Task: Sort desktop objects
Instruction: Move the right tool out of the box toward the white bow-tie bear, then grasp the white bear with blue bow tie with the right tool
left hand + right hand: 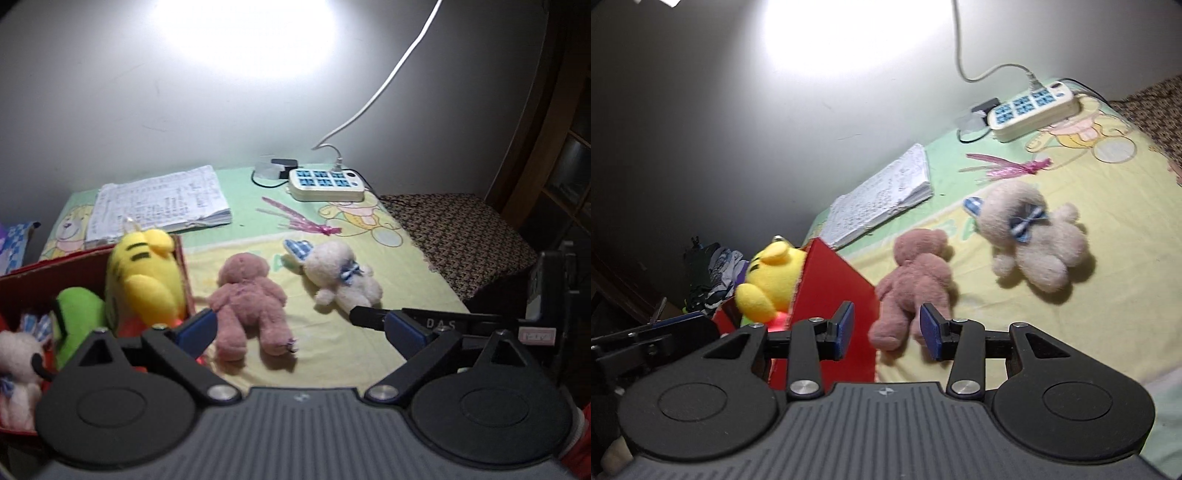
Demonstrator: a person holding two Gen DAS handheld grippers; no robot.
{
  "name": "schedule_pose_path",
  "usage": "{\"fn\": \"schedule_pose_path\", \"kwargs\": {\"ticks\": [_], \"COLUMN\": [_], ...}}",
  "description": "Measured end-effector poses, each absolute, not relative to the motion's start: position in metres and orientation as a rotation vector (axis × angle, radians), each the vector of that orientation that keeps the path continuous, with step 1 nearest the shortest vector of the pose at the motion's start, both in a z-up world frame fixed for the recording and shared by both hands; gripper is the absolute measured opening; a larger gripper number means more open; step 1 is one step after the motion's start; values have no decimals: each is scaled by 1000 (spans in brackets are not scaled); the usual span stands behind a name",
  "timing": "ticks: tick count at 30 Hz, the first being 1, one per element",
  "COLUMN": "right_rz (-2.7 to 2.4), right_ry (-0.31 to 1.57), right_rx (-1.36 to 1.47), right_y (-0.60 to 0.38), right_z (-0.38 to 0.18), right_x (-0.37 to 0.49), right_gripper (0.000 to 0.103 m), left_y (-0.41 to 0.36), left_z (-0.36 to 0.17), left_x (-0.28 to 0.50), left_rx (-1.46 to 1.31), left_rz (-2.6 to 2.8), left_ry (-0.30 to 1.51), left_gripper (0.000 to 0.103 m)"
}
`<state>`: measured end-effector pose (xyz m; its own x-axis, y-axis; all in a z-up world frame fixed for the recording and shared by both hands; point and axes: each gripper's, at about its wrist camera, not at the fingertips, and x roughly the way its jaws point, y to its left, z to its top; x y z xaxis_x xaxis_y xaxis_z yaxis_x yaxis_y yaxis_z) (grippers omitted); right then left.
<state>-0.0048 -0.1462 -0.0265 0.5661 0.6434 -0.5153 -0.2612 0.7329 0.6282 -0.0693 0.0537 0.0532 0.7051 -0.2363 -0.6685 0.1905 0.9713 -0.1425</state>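
A pink plush bear (247, 295) lies face down on the yellow-green cloth. To its right lies a white plush with a blue bow (343, 273). My left gripper (299, 328) hovers open and wide over the bear's legs, touching nothing. A red box (37, 280) at the left holds a yellow plush (147, 273), a green plush (77, 314) and a white plush (18, 358). In the right wrist view, my right gripper (888, 321) is open. Its pads stand on either side of the pink bear's (916, 273) legs without pressing them, right beside the red box (838, 280).
An open notebook (159, 203) lies at the back against the wall. A white power strip (327, 184) with its cable sits at the back right, with a pink ribbon tassel (299, 219) in front of it. A patterned brown cloth (458, 236) covers the surface's right end.
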Motion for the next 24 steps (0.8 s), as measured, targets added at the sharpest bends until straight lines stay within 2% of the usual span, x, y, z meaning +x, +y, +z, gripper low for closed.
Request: {"fn": "schedule_pose_path", "kwargs": {"ticks": [12,15,24], "right_rz": [428,423,462], "right_ry": [871,906,941], "right_rx": [645,686,769], "right_y": [-227,-234,-238], "right_z": [-69,-85,-107], "right_x": [67,83,103], "right_gripper": [46,47,46], "left_y": [-15,-24,-26], "left_z": [-30,-50,-78], "left_x": [20,42,77], "left_rx": [-153,-194,-324], "left_rz": [-302,-302,-270], "left_ry": [910,974,1031], "left_gripper": [97,94,93]}}
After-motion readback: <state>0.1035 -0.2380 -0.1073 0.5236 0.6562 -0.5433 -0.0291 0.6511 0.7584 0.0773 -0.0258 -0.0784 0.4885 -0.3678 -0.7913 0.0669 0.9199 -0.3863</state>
